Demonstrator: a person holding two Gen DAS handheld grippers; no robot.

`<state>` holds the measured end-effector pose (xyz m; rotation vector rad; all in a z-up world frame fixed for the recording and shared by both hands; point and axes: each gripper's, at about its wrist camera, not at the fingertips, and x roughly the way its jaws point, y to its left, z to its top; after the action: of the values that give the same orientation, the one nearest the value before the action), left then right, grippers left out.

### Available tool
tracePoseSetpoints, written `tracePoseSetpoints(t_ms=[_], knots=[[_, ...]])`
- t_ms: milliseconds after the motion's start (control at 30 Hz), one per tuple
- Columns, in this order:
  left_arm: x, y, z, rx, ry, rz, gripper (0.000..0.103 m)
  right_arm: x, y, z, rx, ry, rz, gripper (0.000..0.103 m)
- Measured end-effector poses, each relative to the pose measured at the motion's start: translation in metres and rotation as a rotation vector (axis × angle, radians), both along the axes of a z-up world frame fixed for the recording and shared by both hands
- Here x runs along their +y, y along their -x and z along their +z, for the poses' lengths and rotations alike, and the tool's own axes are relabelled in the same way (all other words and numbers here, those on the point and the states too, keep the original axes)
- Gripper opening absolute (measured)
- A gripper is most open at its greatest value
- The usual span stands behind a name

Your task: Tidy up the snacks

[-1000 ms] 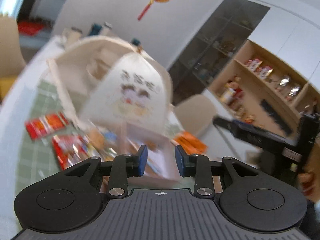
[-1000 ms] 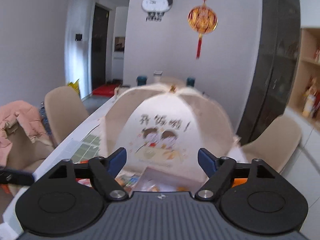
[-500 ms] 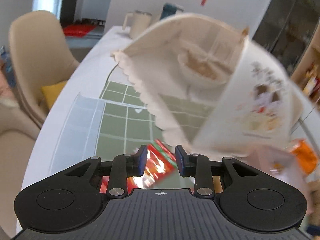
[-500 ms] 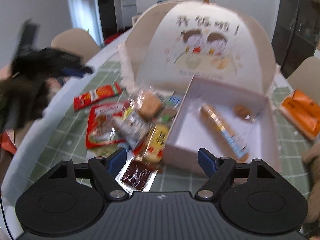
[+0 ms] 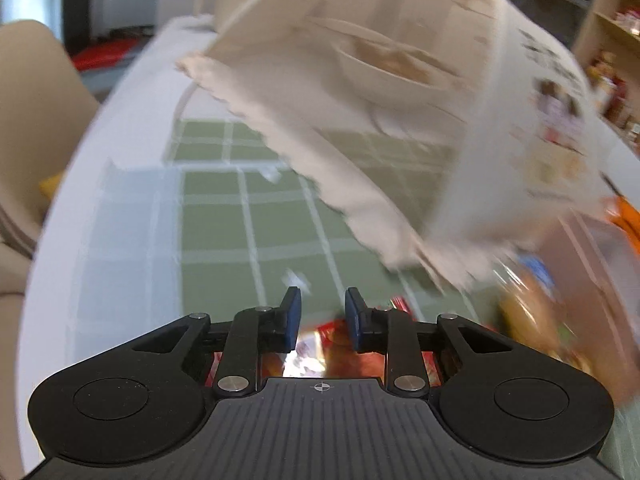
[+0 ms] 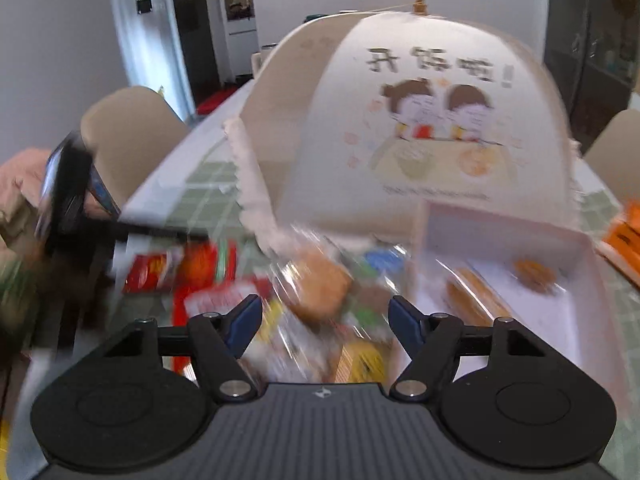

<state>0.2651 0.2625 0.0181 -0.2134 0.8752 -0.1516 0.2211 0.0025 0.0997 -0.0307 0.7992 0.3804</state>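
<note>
Cartoon-printed food cover, writing blurred

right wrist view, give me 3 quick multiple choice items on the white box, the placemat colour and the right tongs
1. Where is the white box?
A. in front of the domed food cover
B. on a chair
C. on a shelf

2. The checked placemat is
A. blue
B. green
C. red

3. The right tongs are
A. clamped on a cup
B. shut with nothing in them
C. open over the snack pile

Key: 1 A, it sits against the cover's front edge; 2 B, green squares with pale lines; 3 C, a wide gap shows, nothing gripped.
</note>
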Motion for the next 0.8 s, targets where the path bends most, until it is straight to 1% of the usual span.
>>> tracePoseSetpoints(t_ms=[67, 133, 167, 233, 300, 333, 367, 400, 433, 500, 567, 600, 700, 767, 800], knots=[[-0.005, 0.019, 0.001, 0.002, -0.012, -0.03, 0.028, 0.016, -0.029, -0.005, 0.043, -0.02, 0.003, 0.071], [-0.004, 0.039, 0.001, 0.026, 0.038, -0.032, 0.028, 0.031, -0.049, -0.014, 0.063, -0.014, 0.007, 0.071], [-0.003, 0.05, 0.001, 0.037, 0.068, -0.017, 0.027, 0.041, -0.06, -0.019, 0.061, 0.011, 0.022, 0.071], [-0.003, 0.07, 0.0, 0.055, 0.106, -0.005, 0.027, 0.063, -0.079, -0.031, 0.054, 0.092, 0.049, 0.071], [-0.003, 0.087, 0.0, 0.077, 0.147, 0.01, 0.027, 0.077, -0.094, -0.044, 0.065, 0.14, 0.063, 0.071], [-0.002, 0.095, 0.0, 0.087, 0.166, 0.023, 0.027, 0.08, -0.101, -0.049, 0.076, 0.158, 0.052, 0.069], [0.0, 0.102, -0.001, 0.098, 0.186, 0.038, 0.027, 0.081, -0.106, -0.053, 0.092, 0.17, 0.036, 0.064], [0.001, 0.108, -0.002, 0.102, 0.2, 0.053, 0.027, 0.079, -0.109, -0.058, 0.12, 0.17, 0.03, 0.053], [0.002, 0.115, -0.001, 0.102, 0.209, 0.072, 0.027, 0.076, -0.109, -0.061, 0.15, 0.165, 0.028, 0.053], [0.004, 0.128, 0.001, 0.1, 0.232, 0.113, 0.027, 0.071, -0.095, -0.061, 0.171, 0.139, 0.048, 0.051], [0.004, 0.137, 0.002, 0.099, 0.261, 0.141, 0.027, 0.066, -0.072, -0.059, 0.188, 0.114, 0.089, 0.049], [0.003, 0.14, 0.003, 0.102, 0.263, 0.154, 0.026, 0.061, -0.057, -0.057, 0.199, 0.097, 0.108, 0.049], [-0.006, 0.151, 0.008, 0.104, 0.228, 0.197, 0.026, 0.042, -0.013, -0.055, 0.223, 0.047, 0.149, 0.049], [-0.011, 0.159, 0.012, 0.1, 0.235, 0.208, 0.026, 0.027, 0.015, -0.054, 0.237, 0.019, 0.175, 0.049], [-0.015, 0.164, 0.014, 0.094, 0.229, 0.221, 0.026, 0.019, 0.03, -0.053, 0.234, 0.023, 0.19, 0.049]])
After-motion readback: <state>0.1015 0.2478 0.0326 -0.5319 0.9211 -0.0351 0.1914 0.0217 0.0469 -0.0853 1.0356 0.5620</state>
